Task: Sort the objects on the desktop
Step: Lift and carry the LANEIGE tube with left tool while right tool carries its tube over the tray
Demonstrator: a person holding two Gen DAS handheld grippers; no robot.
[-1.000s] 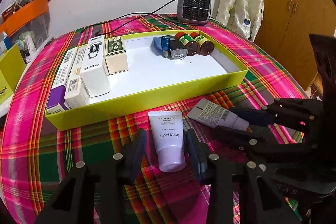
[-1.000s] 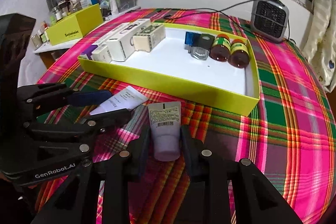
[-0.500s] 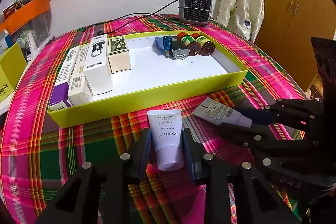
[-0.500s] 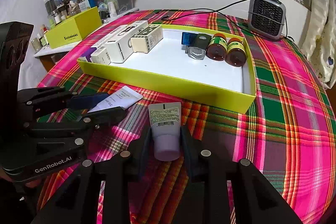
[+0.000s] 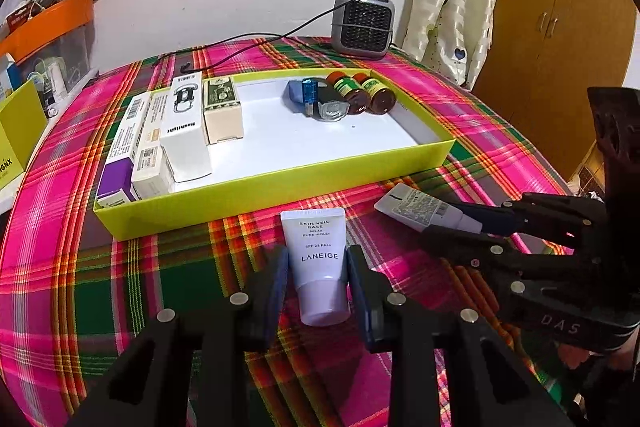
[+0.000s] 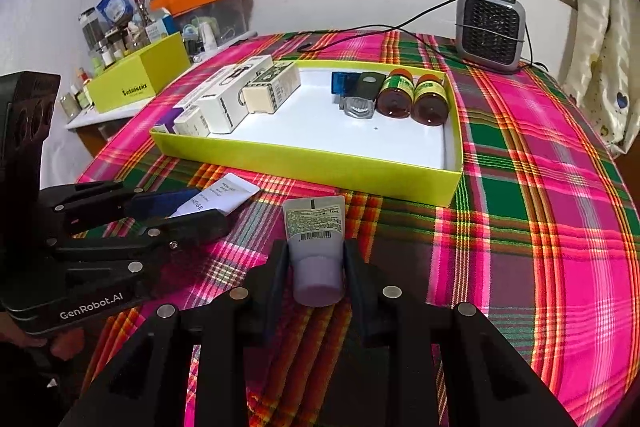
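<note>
My left gripper (image 5: pixel 318 277) is shut on a white Laneige tube (image 5: pixel 318 259) with a lilac cap, held just above the plaid cloth in front of the yellow-green tray (image 5: pixel 280 193). My right gripper (image 6: pixel 316 269) is shut on a second tube (image 6: pixel 316 239), barcode side up, lilac cap toward me. Each gripper shows in the other view: the right gripper (image 5: pixel 476 227) with its tube (image 5: pixel 420 207), the left gripper (image 6: pixel 188 211) with its tube (image 6: pixel 224 195). The tray (image 6: pixel 320 167) holds several boxes (image 5: pixel 184 131) at left and two brown bottles (image 5: pixel 366 93) at the far right.
A small grey heater (image 5: pixel 362 25) with a black cable stands behind the tray. A yellow box (image 6: pixel 140 77) and an orange-lidded bin (image 6: pixel 204 7) sit on a side shelf at left. A curtain and wooden cabinet (image 5: pixel 560 7) are at right.
Both grippers have closed on their tubes and risen slightly. The left jaws narrowed from wide apart to tight on the Laneige tube. The tray contents have not moved.
</note>
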